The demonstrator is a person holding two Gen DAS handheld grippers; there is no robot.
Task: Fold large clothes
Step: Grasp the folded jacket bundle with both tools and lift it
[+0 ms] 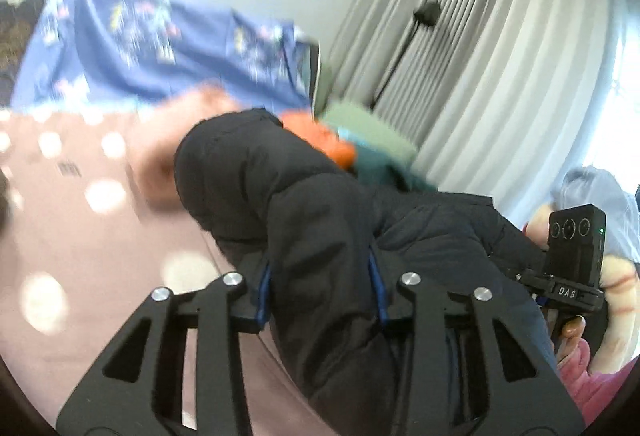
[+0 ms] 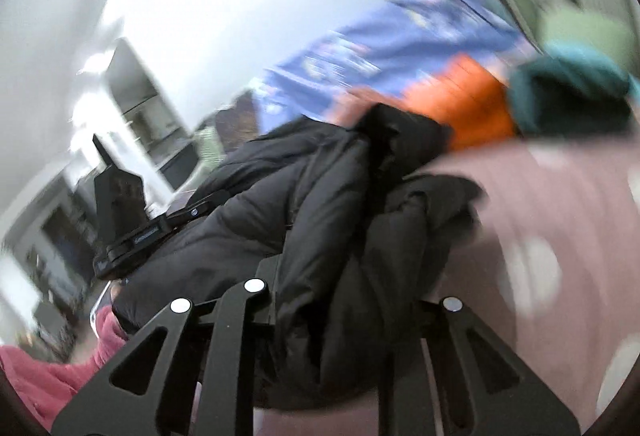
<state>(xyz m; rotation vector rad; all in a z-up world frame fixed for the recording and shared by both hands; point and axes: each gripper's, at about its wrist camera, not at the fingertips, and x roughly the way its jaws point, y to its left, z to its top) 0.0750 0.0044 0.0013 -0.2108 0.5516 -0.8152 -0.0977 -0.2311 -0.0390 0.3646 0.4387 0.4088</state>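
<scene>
A large black puffer jacket hangs bunched above the pink polka-dot bed cover. My left gripper is shut on a thick fold of the jacket, its blue pads pressed into the fabric. My right gripper is shut on another fold of the same jacket. The right gripper's body with its camera shows at the right edge of the left wrist view. The left gripper's body shows at the left of the right wrist view. Both views are motion-blurred.
An orange garment, a dark teal one and a green one lie piled at the far side of the bed. A blue patterned cloth hangs behind. Grey curtains stand to the right.
</scene>
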